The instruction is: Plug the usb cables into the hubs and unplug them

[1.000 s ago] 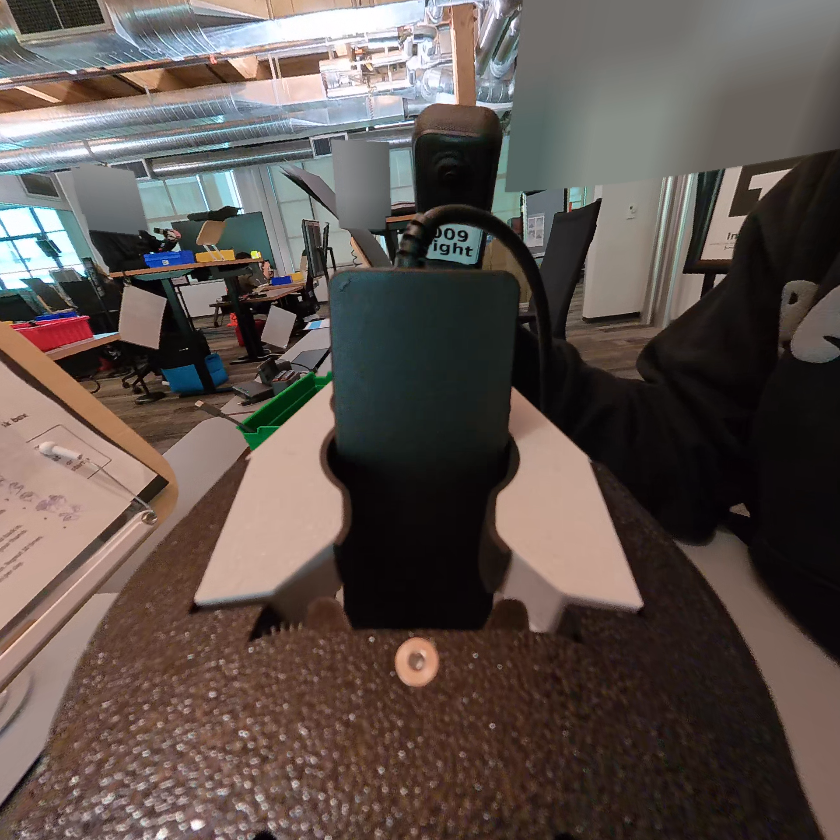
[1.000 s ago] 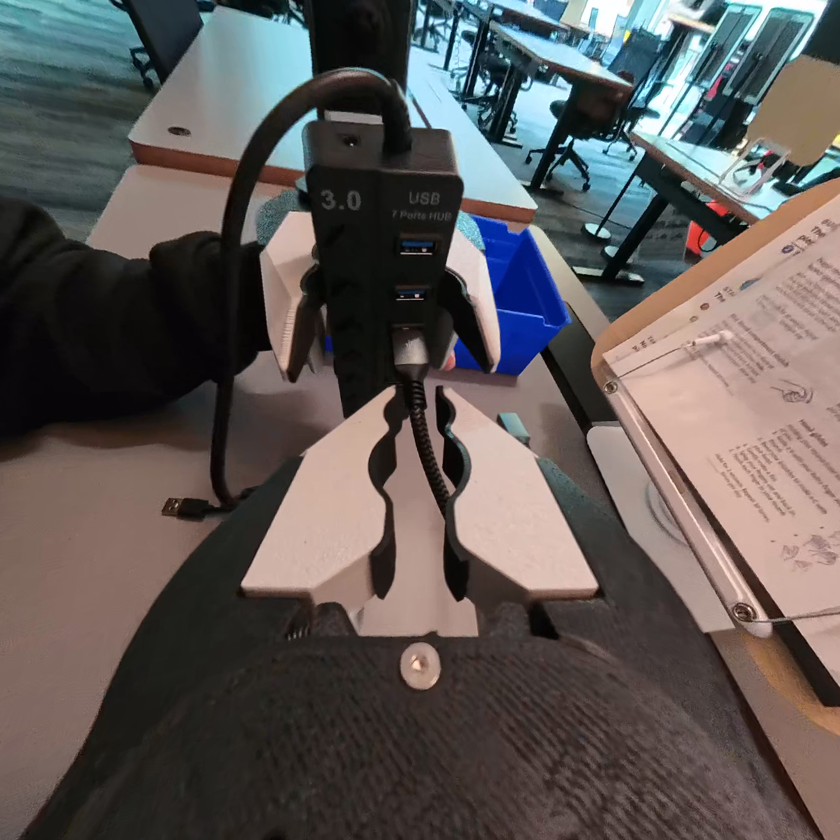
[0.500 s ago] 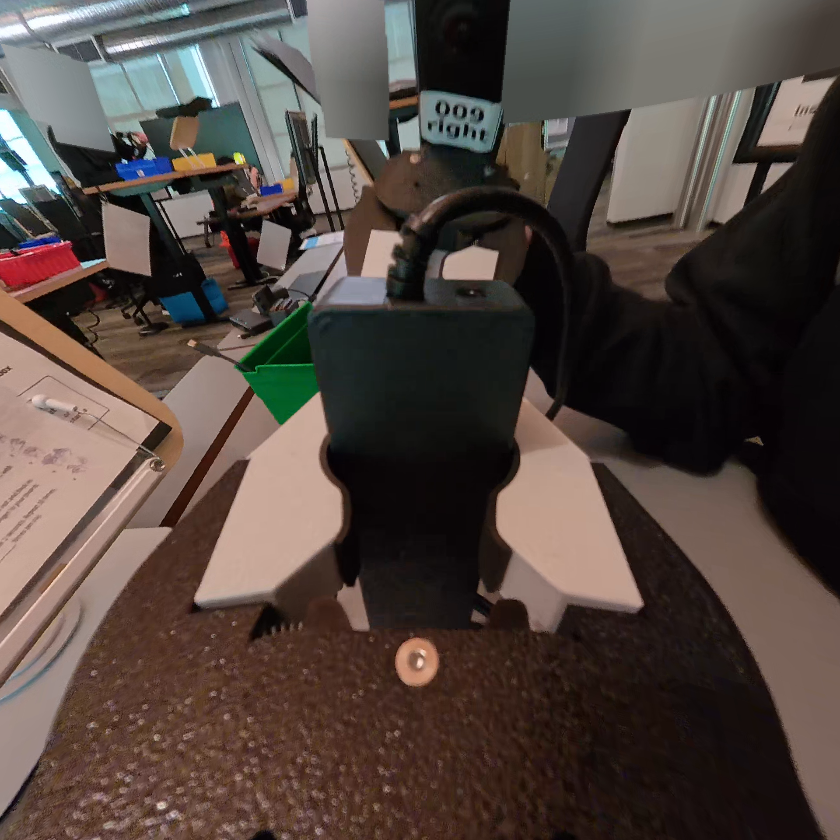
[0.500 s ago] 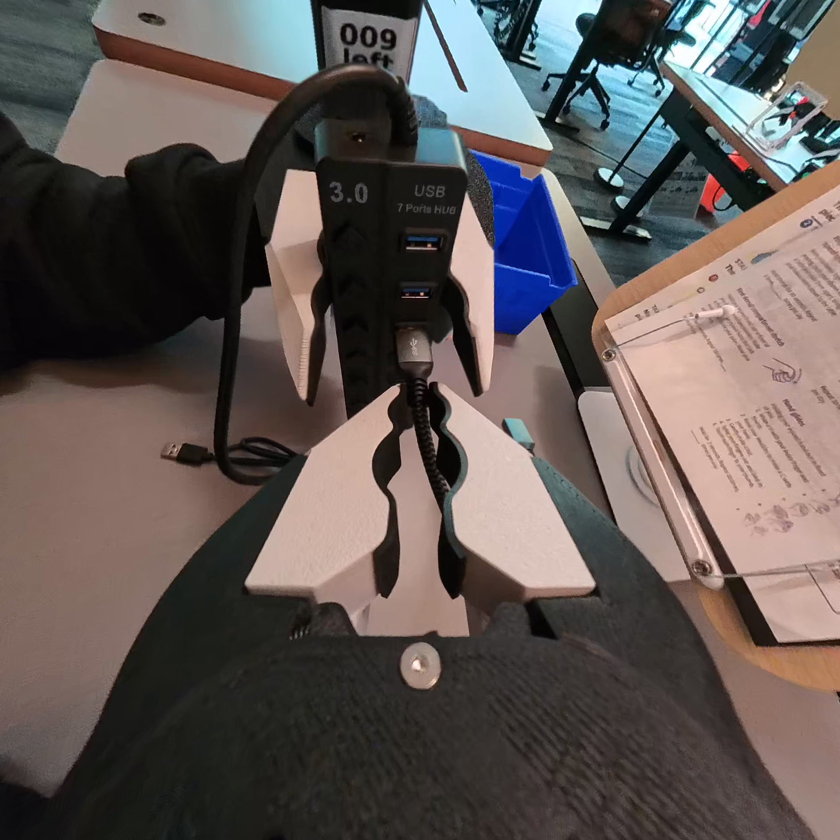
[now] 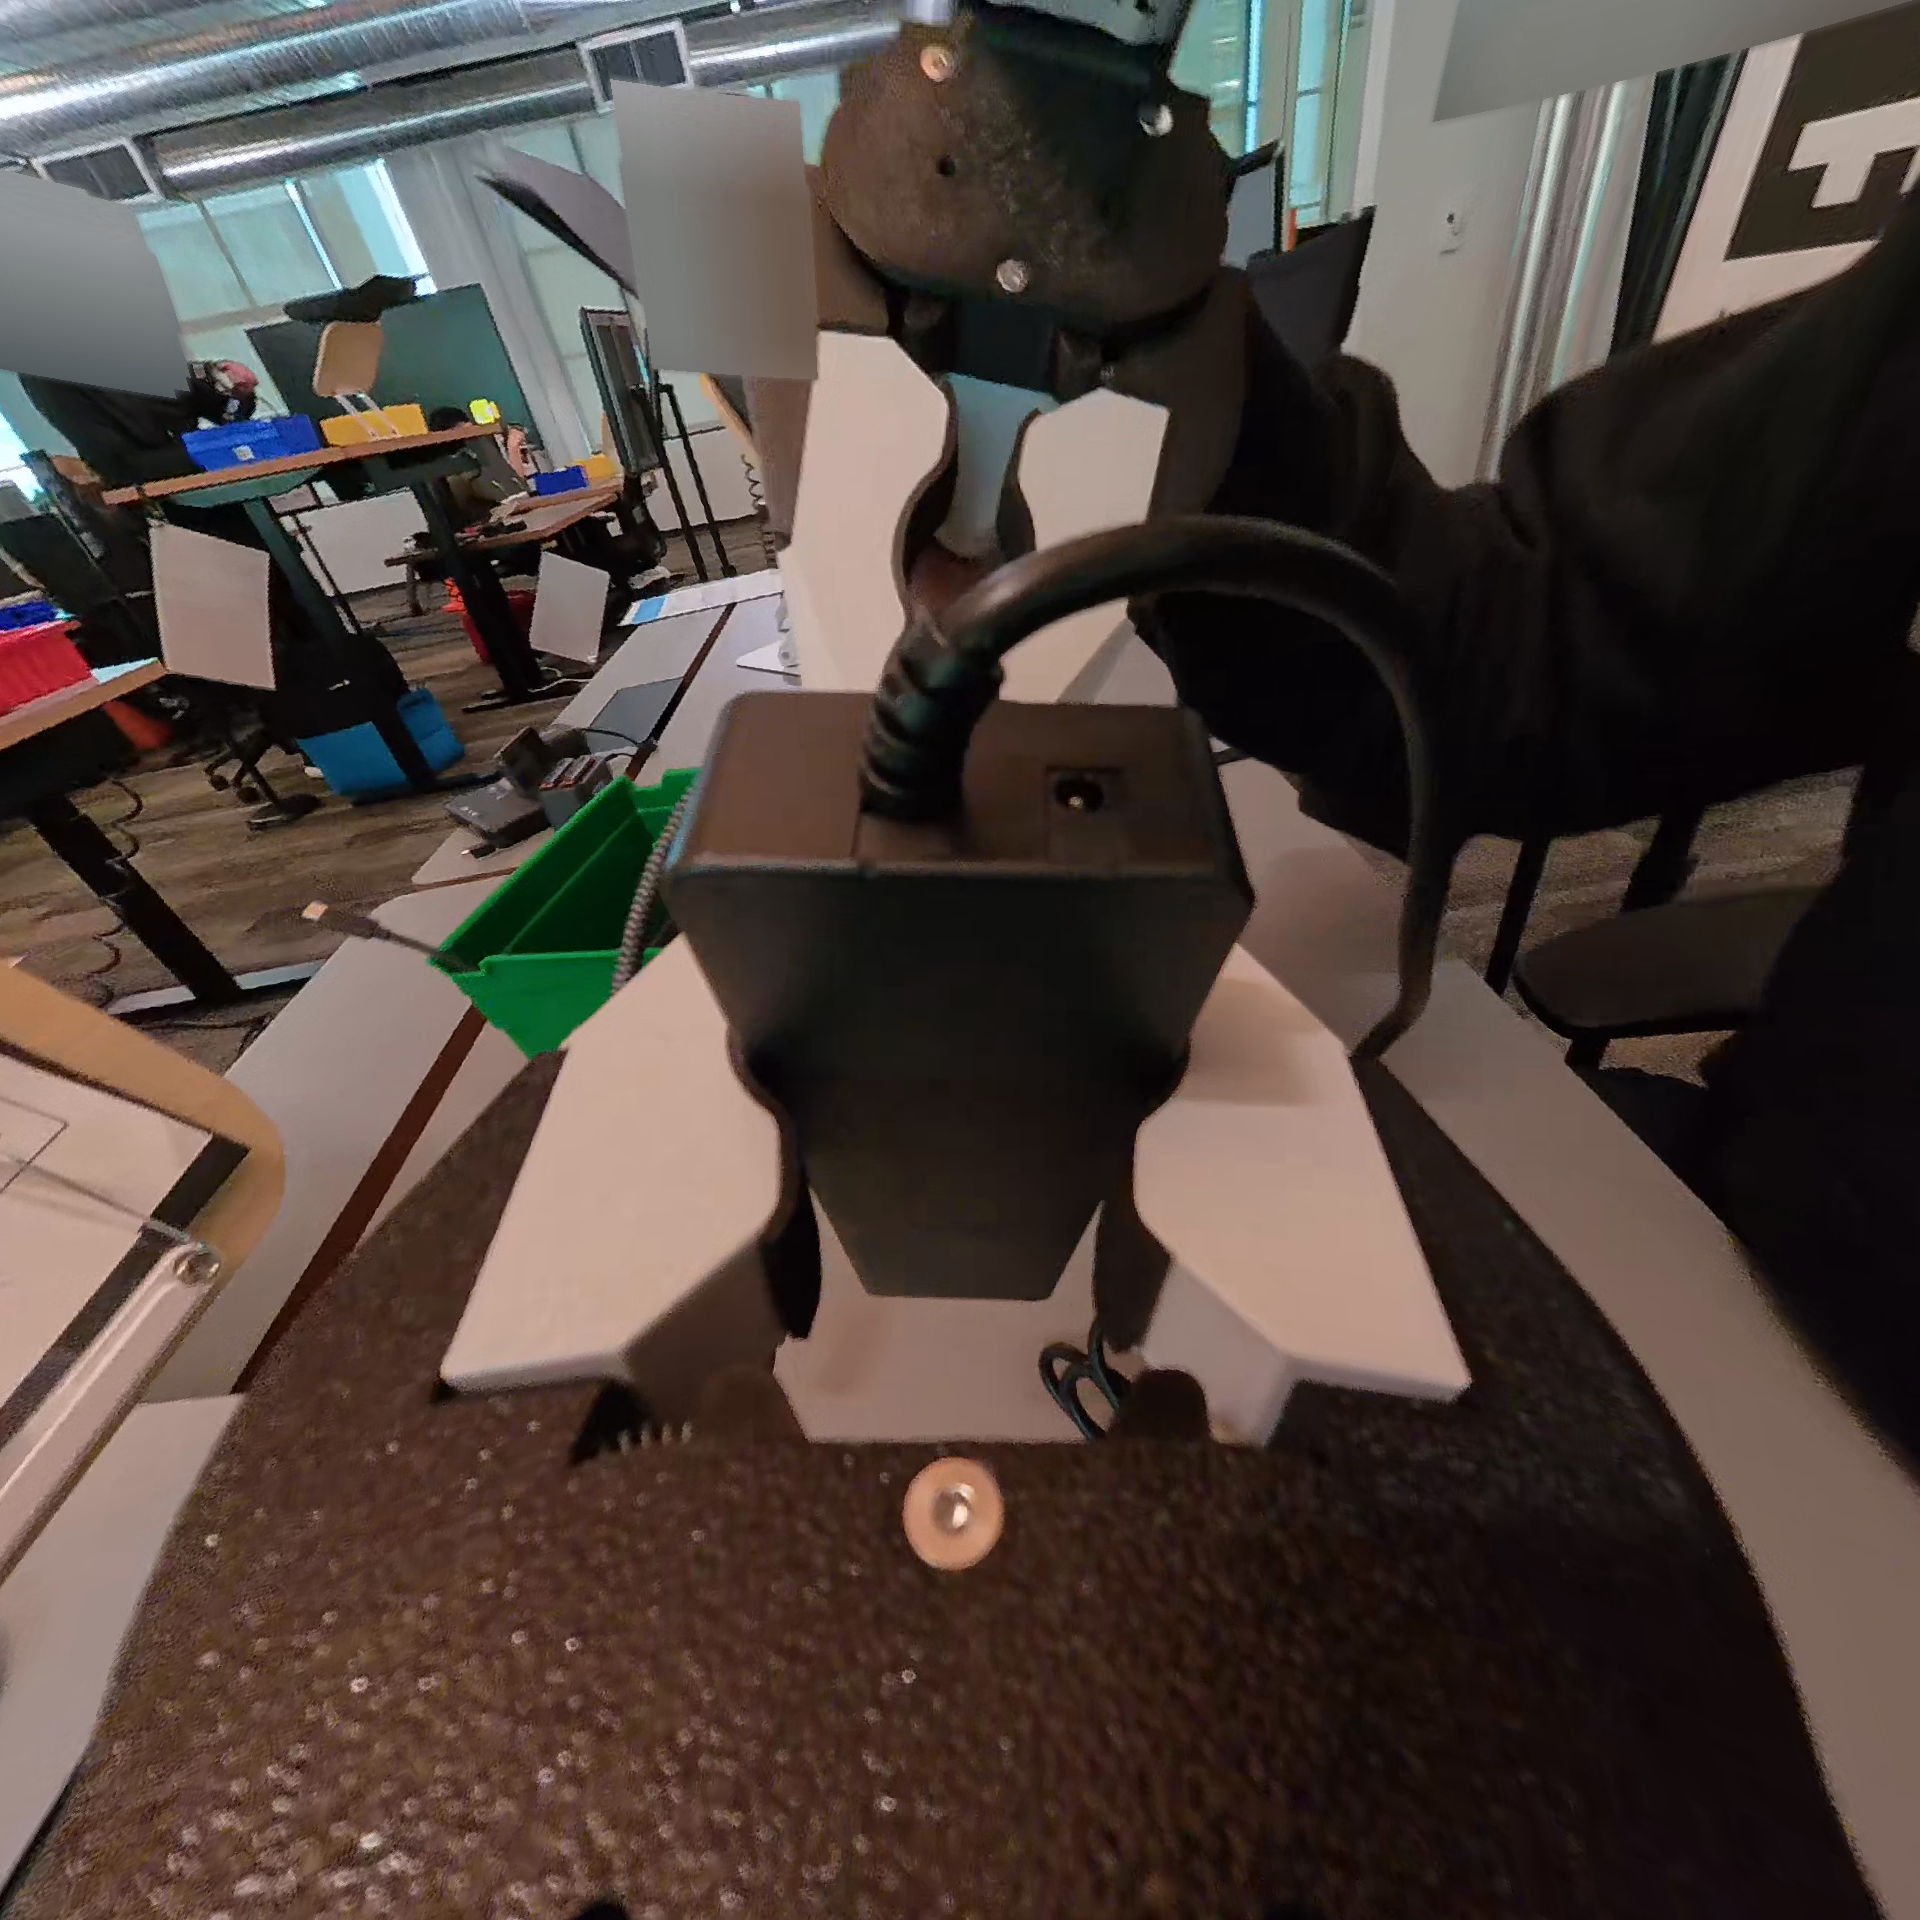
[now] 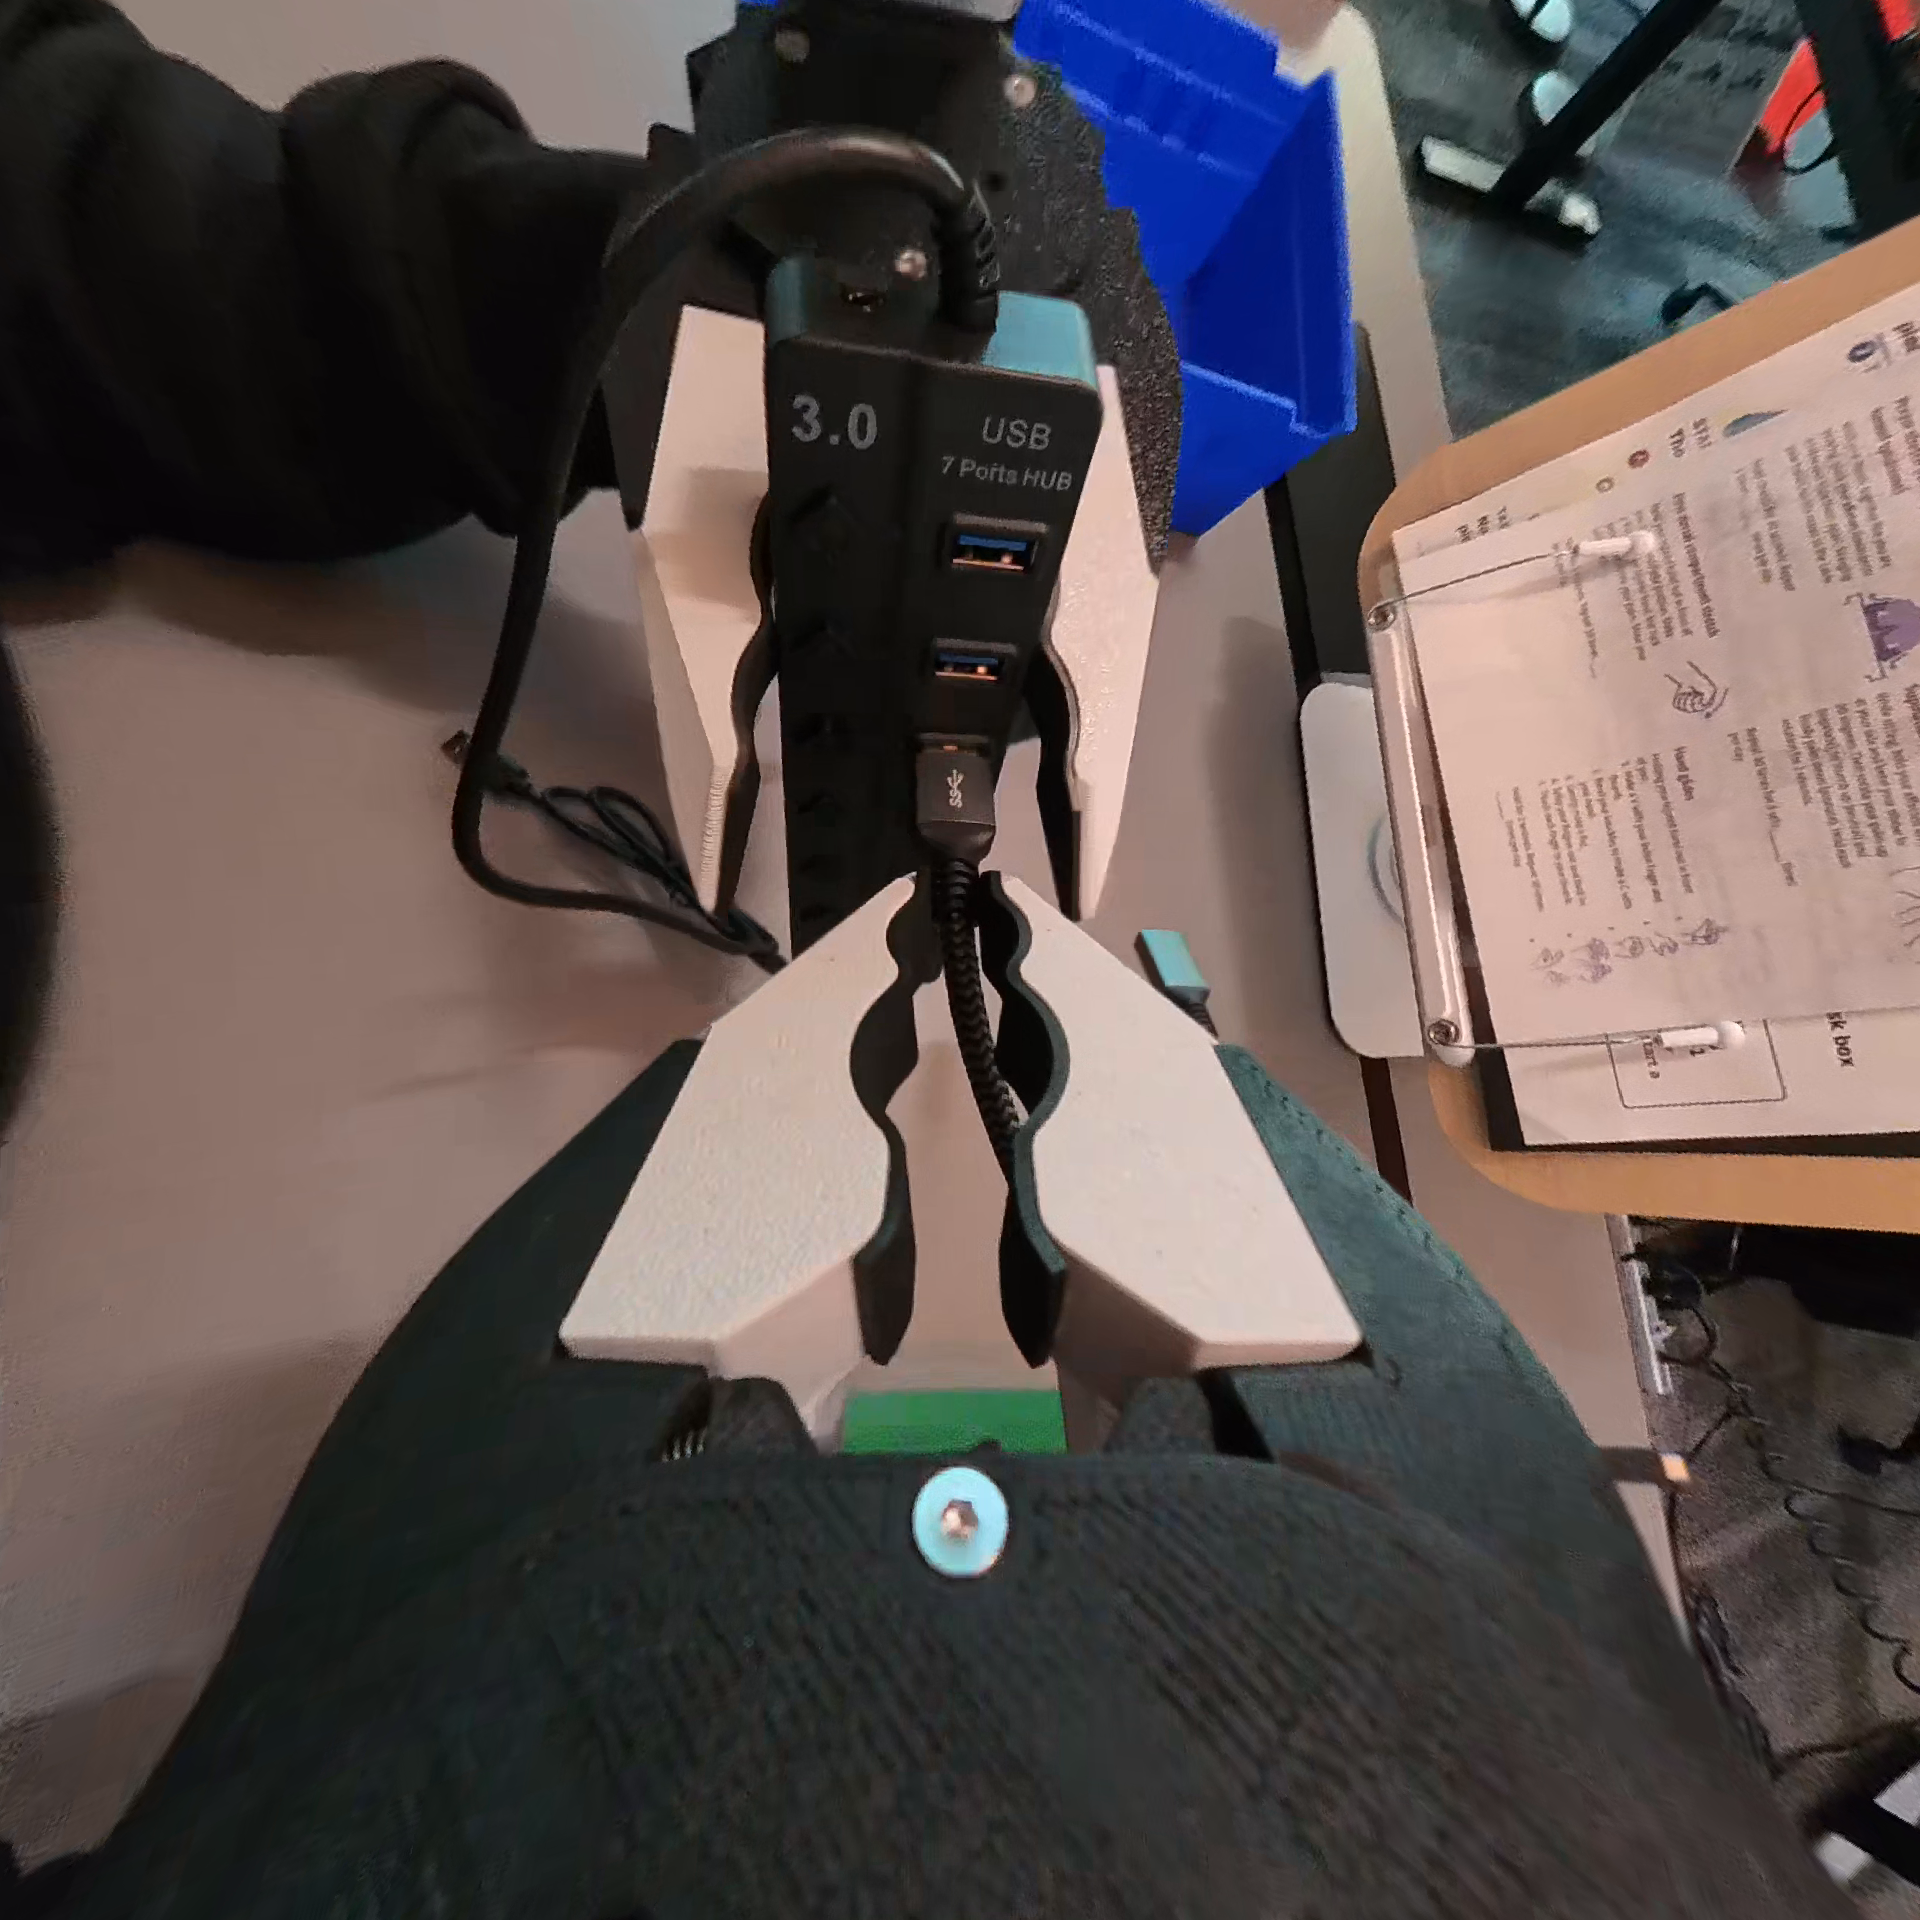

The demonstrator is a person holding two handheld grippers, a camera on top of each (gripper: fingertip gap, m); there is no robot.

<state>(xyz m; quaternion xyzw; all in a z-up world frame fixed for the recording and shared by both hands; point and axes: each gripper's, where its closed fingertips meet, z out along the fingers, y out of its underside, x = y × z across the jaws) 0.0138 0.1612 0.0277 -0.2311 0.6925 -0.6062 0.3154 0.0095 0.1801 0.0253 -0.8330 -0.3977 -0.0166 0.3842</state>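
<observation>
Our left gripper [image 5: 961, 1060] clamps the black hub [image 5: 956, 997]; our right gripper [image 6: 961, 894] pinches the braided cable [image 6: 971, 997], plugged into its third port.

Blue bin [image 6: 1226, 270], green bin [image 5: 551, 940], instr. sheet on clipboard [image 6: 1704, 727]

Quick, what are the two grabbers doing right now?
Left gripper: shut on the black hub.
Right gripper: fingers around the braided cable; grip cannot be told.

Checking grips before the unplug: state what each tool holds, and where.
Left tool clamps the black USB hub by its lower sides. Right tool pinches the braided cable just behind its plug.
</observation>
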